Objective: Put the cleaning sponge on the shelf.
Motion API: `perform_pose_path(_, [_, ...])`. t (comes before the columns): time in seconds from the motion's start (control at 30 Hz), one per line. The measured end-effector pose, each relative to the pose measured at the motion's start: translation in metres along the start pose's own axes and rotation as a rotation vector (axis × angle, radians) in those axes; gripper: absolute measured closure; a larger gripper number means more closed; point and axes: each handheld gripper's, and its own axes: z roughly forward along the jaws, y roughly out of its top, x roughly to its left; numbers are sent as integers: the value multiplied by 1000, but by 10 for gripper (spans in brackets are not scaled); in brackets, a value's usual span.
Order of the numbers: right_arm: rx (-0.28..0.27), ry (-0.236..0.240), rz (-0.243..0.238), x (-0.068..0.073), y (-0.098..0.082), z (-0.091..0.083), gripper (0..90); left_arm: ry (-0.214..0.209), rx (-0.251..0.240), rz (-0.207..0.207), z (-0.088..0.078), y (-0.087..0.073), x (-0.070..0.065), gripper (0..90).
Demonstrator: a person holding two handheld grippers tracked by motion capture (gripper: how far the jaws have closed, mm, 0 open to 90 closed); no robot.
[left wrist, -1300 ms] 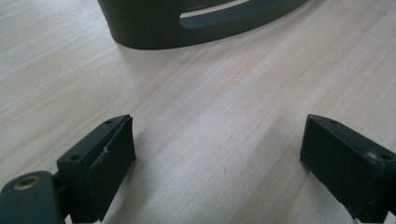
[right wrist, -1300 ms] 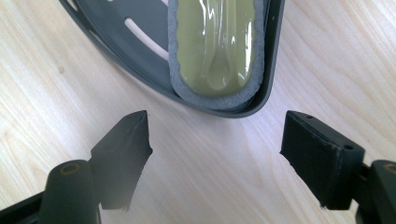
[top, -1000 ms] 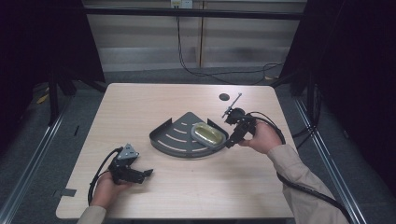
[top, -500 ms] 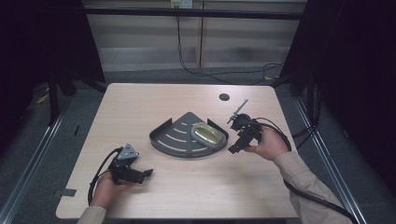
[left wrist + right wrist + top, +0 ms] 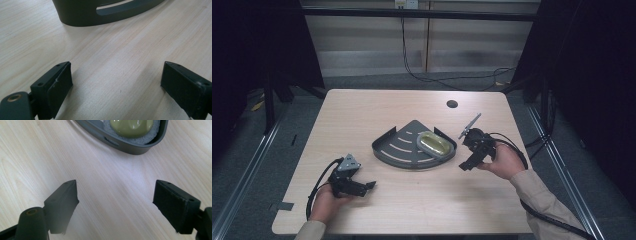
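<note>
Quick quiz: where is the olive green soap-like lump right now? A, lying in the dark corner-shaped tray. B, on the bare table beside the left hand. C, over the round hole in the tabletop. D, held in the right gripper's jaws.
A: the green lump lies on a pale pad inside the dark tray, and both grippers are open and empty.

High view looks down; both gripper views skim close, perhaps sharing the tray [image 5: 384, 149].
</note>
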Motion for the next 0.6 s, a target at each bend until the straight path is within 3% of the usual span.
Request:
perform_pose_path(0.3, [15, -5, -20, 4, -11, 3, 177, 0, -1, -1, 0, 0, 0, 95])
perform_pose_path(0.6, [34, -15, -8, 4, -32, 7, 181, 0, -2, -3, 0, 0, 0, 95])
